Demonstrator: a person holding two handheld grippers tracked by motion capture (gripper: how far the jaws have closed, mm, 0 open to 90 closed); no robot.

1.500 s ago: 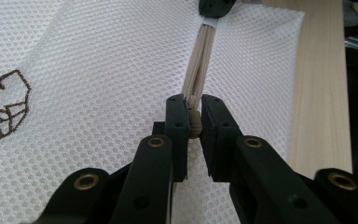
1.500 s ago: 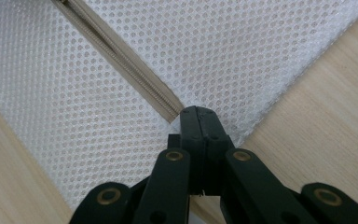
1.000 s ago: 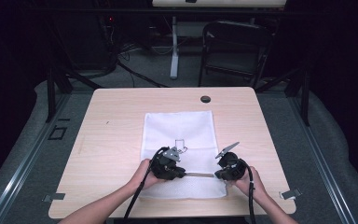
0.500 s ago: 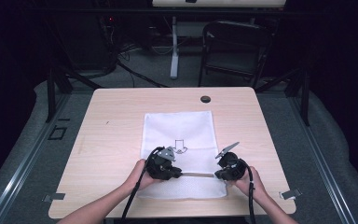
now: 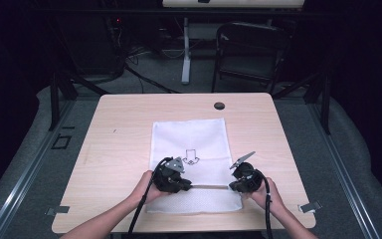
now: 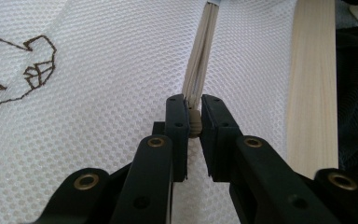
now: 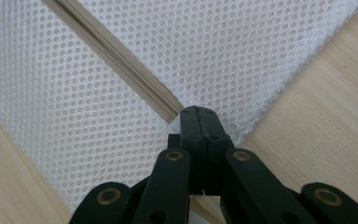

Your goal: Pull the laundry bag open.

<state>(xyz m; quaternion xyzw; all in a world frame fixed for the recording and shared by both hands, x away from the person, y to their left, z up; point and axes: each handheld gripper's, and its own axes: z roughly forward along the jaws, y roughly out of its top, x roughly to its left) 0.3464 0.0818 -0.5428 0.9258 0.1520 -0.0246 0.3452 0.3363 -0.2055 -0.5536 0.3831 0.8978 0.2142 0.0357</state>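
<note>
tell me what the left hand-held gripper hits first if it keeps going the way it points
Probably the right hand-held gripper: the left hand-held gripper, shut on the zipper pull, points along the zipper toward it.

Table: a pale rectangular wooden tabletop (image 5: 124, 129) is sitting centre frame.
Floor: grey carpet (image 5: 25, 149) is spreading around it.
Chair: a black metal folding chair (image 5: 248, 55) is standing at one o'clock.
Light: darkness is closing in at the edges.

The high camera sits above my near side and looks forward and down over the whole pale wooden tabletop (image 5: 129, 129). My left gripper's camera looks along its black jaws, very close to the white mesh zippered bag (image 6: 98, 93). My right gripper's camera does likewise. All three share the bag's beige zipper (image 7: 116, 60).
</note>
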